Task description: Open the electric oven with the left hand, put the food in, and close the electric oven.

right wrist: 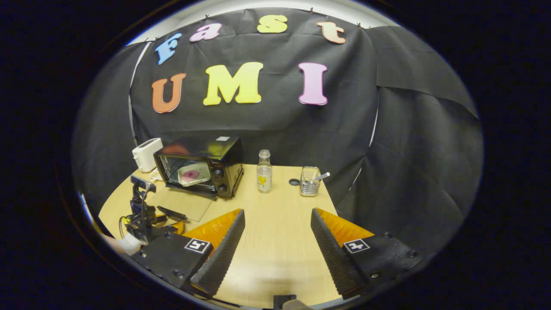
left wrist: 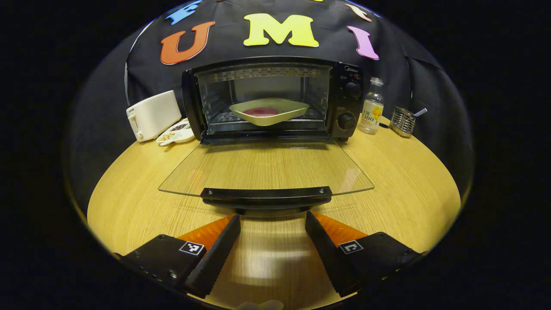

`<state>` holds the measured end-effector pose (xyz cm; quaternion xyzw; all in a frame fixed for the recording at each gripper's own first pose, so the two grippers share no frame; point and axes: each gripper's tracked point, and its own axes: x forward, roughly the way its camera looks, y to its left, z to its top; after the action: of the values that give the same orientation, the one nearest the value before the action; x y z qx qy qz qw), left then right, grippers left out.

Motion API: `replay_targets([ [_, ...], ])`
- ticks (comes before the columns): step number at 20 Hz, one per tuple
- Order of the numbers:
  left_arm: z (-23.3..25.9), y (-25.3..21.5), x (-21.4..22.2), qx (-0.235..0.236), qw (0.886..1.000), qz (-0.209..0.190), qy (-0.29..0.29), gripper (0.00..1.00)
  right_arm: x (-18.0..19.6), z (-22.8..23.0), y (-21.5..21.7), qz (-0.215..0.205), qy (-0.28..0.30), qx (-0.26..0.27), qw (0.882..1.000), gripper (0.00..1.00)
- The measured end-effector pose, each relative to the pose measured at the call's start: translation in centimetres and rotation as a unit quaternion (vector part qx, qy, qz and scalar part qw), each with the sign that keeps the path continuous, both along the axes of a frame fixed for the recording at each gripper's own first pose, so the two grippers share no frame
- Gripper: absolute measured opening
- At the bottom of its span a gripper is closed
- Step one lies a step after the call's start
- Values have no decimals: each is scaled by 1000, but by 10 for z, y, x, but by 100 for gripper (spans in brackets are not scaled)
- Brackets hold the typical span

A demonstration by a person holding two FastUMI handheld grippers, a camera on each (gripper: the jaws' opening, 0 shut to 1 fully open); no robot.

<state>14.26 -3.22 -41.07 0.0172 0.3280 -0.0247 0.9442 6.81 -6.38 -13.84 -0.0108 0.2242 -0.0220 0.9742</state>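
Observation:
The black electric oven [left wrist: 344,99] stands at the back of the wooden table with its glass door [left wrist: 267,168] folded down flat. Inside on the rack rests a pale square plate [left wrist: 270,111] holding a round dark red piece of food [left wrist: 260,112]. My left gripper [left wrist: 272,224] is open, its fingertips just short of the door's black handle [left wrist: 267,196], nothing between them. In the right gripper view the oven [right wrist: 202,168] with the plate [right wrist: 193,174] sits far left, and my right gripper [right wrist: 277,224] hangs open and empty above the table. The left gripper [right wrist: 146,215] shows at the lower left there.
A white toaster [left wrist: 153,114] and a small dish of beans [left wrist: 176,133] stand left of the oven. To its right are a clear bottle [left wrist: 372,107] and a wire holder [left wrist: 403,121] with a utensil. The round table's edge [left wrist: 447,181] curves close on both sides.

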Motion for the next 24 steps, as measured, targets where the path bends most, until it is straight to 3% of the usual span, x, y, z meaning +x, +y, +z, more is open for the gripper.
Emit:
replay_targets([
  [16,35,2,5,-3,1000,4,6,98,-5,-4,-9,-17,-1,37,999,96],
  [24,101,5,44,-5,999,8,-38,98,-11,-6,-10,-25,-9,58,998,98],
])
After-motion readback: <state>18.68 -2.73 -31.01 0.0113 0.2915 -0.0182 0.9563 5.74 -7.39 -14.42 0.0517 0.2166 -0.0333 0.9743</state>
